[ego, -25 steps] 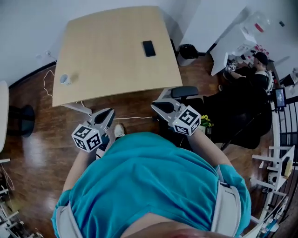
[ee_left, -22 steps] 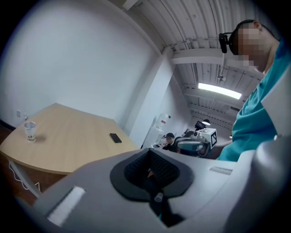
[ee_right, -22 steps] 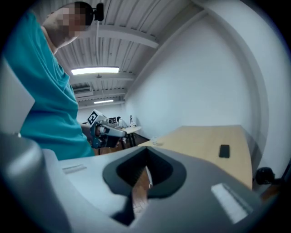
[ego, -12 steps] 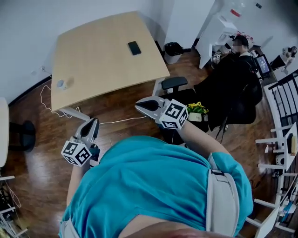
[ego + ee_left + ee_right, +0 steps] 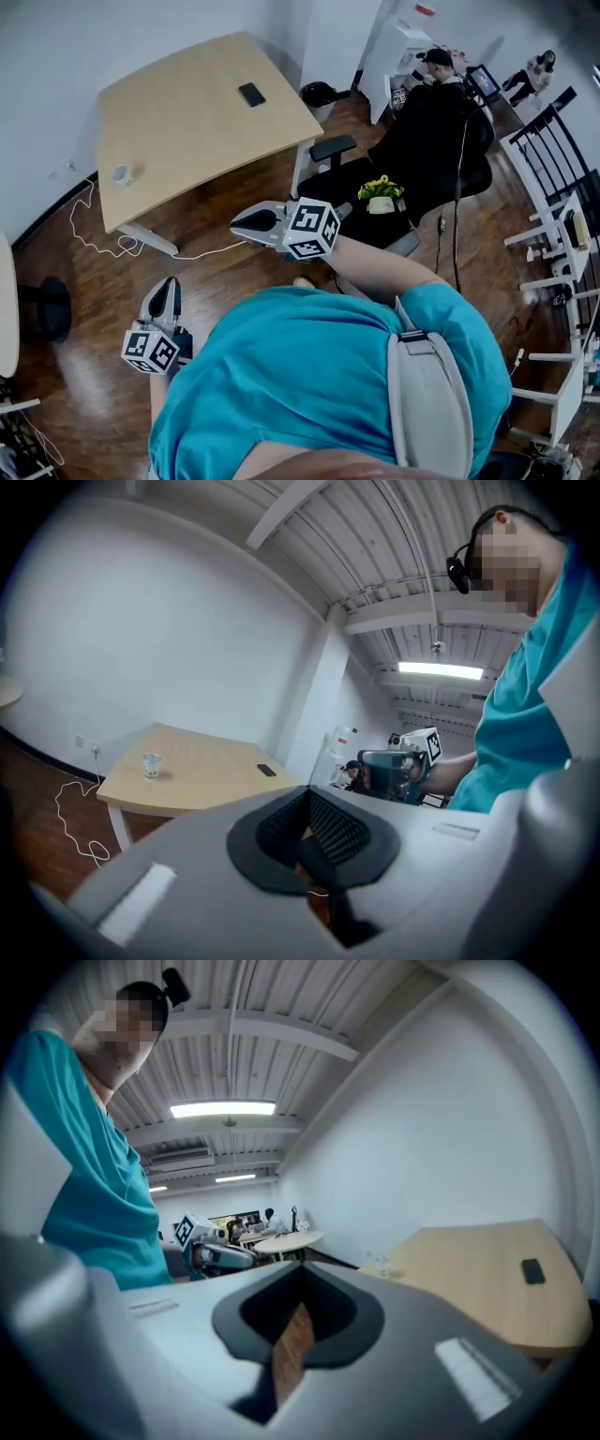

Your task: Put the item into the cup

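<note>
A small clear cup [image 5: 122,175] stands near the left edge of the light wooden table [image 5: 187,131], and a flat black item [image 5: 251,94] lies near its far right side. Both are far from me. My left gripper [image 5: 165,289] is low at the left over the wooden floor, shut and empty. My right gripper [image 5: 246,222] is held higher, pointing left, with its jaws together and nothing in them. In the left gripper view, beyond my left gripper [image 5: 309,841], are the cup [image 5: 152,764] and item [image 5: 267,771]. Past my right gripper [image 5: 295,1321] are the cup [image 5: 380,1262] and item [image 5: 532,1270].
A black office chair [image 5: 427,141] with a yellow flower pot [image 5: 380,187] on it stands right of the table. A black bin [image 5: 319,94] sits behind the table. A white cable [image 5: 84,234] trails on the floor. White racks [image 5: 562,244] line the right side.
The view has swung, and the table now sits farther off at the upper left. The left gripper dropped toward the lower left; the right gripper shifted left. Both stayed shut.
</note>
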The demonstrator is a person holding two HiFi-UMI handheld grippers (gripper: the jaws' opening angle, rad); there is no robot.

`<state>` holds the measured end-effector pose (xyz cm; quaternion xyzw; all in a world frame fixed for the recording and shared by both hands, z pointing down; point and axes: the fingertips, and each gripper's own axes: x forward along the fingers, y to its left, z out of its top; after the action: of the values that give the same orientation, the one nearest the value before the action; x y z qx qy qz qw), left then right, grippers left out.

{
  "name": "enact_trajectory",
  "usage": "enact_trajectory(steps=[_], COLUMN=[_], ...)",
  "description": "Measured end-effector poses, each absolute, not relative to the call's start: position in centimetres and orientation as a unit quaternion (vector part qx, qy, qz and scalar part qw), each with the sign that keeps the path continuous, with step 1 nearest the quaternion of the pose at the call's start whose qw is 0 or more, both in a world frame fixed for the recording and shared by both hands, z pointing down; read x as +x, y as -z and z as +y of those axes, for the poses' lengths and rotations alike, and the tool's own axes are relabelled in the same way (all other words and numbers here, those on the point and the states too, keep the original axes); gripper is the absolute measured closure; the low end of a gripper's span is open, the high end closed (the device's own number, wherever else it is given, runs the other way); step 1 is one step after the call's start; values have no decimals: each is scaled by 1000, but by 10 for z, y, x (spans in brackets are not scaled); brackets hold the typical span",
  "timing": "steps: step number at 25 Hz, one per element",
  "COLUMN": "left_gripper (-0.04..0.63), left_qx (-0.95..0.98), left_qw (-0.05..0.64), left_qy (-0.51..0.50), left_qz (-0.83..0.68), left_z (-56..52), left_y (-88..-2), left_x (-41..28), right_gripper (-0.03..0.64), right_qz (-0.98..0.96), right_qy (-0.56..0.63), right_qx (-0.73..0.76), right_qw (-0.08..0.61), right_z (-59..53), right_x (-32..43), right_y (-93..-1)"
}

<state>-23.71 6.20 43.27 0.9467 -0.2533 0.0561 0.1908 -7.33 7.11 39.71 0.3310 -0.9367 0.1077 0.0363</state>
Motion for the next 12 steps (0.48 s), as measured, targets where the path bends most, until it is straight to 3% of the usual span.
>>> enact_trajectory(steps=[6,12], left_gripper=[592,592], left_qx=[956,946], left_qw=[163,184], left_qy=[-40,-8], left_qz=[-241,-266], left_z=[82,107], left_y=[-421,-417], left_x=[-205,-160], right_gripper=[615,615], right_qz=[-932,-924], right_qy=[-126,-136], right_qx=[339,356], right_qw=[-5,0], right_z=[109,143], right_x=[-40,28], right_y=[-387,-396])
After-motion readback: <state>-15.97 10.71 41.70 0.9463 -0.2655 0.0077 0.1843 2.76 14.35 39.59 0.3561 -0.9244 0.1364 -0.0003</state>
